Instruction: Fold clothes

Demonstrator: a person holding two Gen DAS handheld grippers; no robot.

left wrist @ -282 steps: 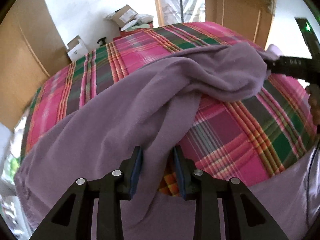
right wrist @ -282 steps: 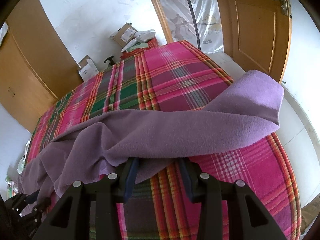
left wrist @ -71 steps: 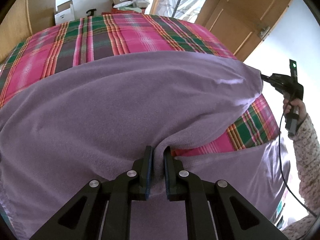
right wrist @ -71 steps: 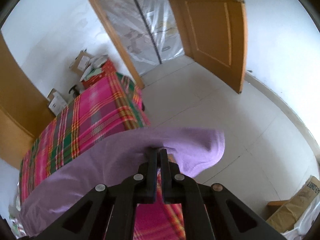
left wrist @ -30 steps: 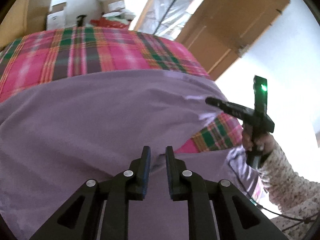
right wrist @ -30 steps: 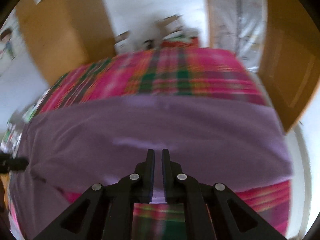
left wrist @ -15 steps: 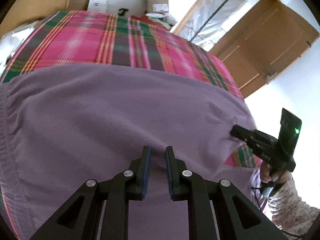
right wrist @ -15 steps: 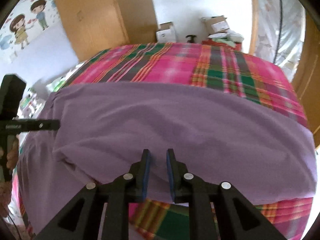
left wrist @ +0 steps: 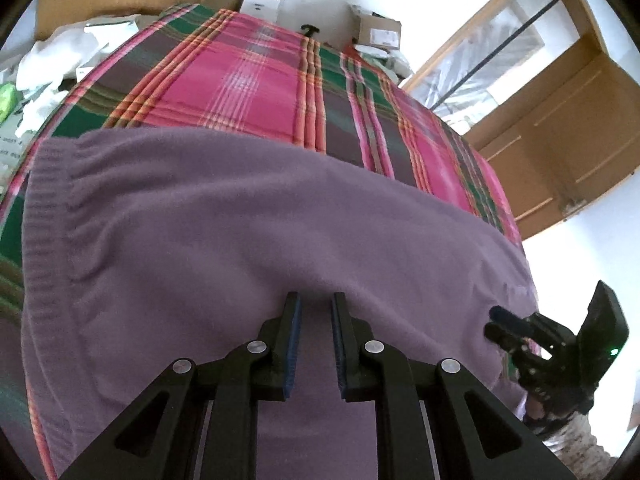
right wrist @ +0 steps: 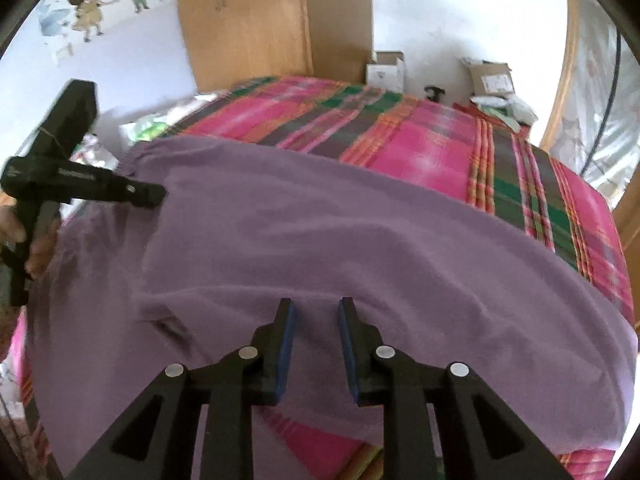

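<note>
A purple fleece garment (left wrist: 240, 220) lies spread across the near part of a pink-and-green plaid bed (left wrist: 248, 80), its ribbed hem (left wrist: 44, 208) at the left. My left gripper (left wrist: 316, 300) rests low over its near fold, jaws parted, with fabric lying flat under the gap. In the right wrist view the same garment (right wrist: 320, 220) covers the bed (right wrist: 420, 148). My right gripper (right wrist: 316, 304) is open just above it. The left gripper (right wrist: 158, 196) shows at the garment's left edge. The right gripper (left wrist: 494, 316) shows at its right edge.
Cardboard boxes (left wrist: 376, 32) (right wrist: 384, 68) sit on the floor past the bed's far end. A wooden wardrobe (right wrist: 260, 20) stands behind, and a wooden door (left wrist: 560, 140) is to the right. White bags (left wrist: 52, 56) crowd the bed's left side. A hand (right wrist: 36, 240) holds the left tool.
Both grippers carried the purple garment forward over the bed and lowered it flat. The right jaws, shut on fabric a second ago, have widened; the left jaws are wider than 2.4 s ago.
</note>
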